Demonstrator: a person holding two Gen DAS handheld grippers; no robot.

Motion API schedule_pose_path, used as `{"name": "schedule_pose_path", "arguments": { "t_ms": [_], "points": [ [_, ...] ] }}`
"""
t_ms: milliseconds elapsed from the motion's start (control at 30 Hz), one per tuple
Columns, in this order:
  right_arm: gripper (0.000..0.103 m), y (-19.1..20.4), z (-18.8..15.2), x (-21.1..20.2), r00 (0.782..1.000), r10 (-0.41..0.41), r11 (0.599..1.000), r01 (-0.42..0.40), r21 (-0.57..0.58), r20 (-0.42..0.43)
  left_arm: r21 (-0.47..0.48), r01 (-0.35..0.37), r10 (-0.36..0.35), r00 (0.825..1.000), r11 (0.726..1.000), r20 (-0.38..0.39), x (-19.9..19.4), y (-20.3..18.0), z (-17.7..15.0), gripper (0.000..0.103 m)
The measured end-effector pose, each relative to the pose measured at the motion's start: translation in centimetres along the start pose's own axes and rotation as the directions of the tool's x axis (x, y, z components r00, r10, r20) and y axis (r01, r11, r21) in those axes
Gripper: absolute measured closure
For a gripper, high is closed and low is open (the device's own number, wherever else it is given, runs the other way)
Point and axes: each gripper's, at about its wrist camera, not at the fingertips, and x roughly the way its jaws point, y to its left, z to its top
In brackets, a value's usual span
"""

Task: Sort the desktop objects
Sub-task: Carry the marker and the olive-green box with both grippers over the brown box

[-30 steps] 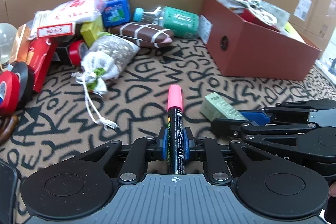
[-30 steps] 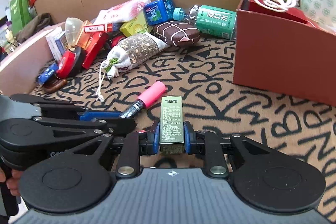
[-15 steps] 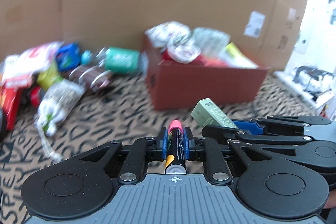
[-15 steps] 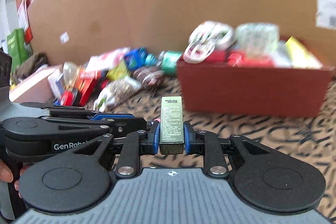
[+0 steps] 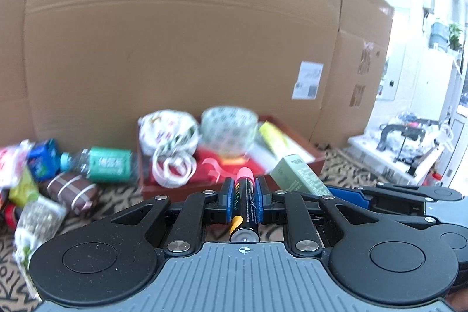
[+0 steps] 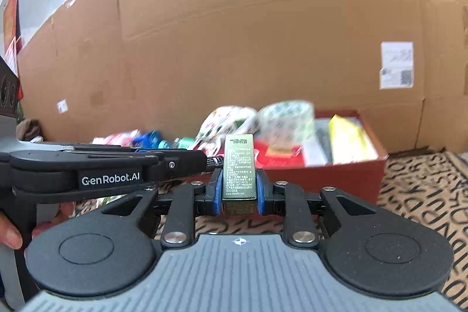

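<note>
Marker: I held the pink-capped marker (image 5: 245,203) in my left gripper (image 5: 244,196), pads pressed on its black barrel, low centre of the left wrist frame, cap toward the red box (image 5: 292,163).
Small box: my right gripper (image 6: 239,189) was clamped on the green carton (image 6: 239,170), low centre of the right wrist frame; its far end overlapped the red box's contents.
Red box: behind both loads, mid-frame, already crowded with a patterned pouch (image 5: 168,130), a tape roll (image 5: 229,127) and a yellow packet (image 6: 348,138).
Unsorted pile: a green bottle (image 5: 108,164) and other items lay lower left, on the lettered mat (image 6: 421,186).
Risk: the grippers sat side by side, so I judged they could knock together; the round barrel could slip or pivot; a drop onto the heaped contents might roll back out.
Writing: "GenRobot.AI" on the left gripper's arm; the carton's small print was too fine to read.
</note>
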Motion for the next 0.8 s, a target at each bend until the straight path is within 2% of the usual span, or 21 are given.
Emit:
{"name": "schedule_pose_path", "arguments": {
  "t_ms": [233,433,667,800],
  "points": [
    [0.077,-2.2,2.7,0.3,0.997,-0.054,0.998,0.055,-0.02,0.053,0.009,0.036,-0.037,0.997,0.999,0.069,2.3,-1.2,2.8,0.091],
    [0.077,-4.6,4.5,1.8,0.993,-0.101,0.994,0.103,-0.033,0.058,0.016,0.06,-0.061,0.995,0.998,0.073,5.9,-1.8,4.9,0.091],
    [0.077,-8.2,4.9,4.8,0.987,-0.161,0.987,0.161,0.003,0.012,0.006,0.085,-0.085,0.996,0.996,0.022,11.8,-2.2,5.5,0.091],
    [0.077,-10.1,4.2,6.8,0.981,-0.193,0.981,0.194,0.028,-0.037,0.016,0.088,-0.088,0.995,0.996,-0.041,14.8,-2.4,4.9,0.091]
  ]
}}
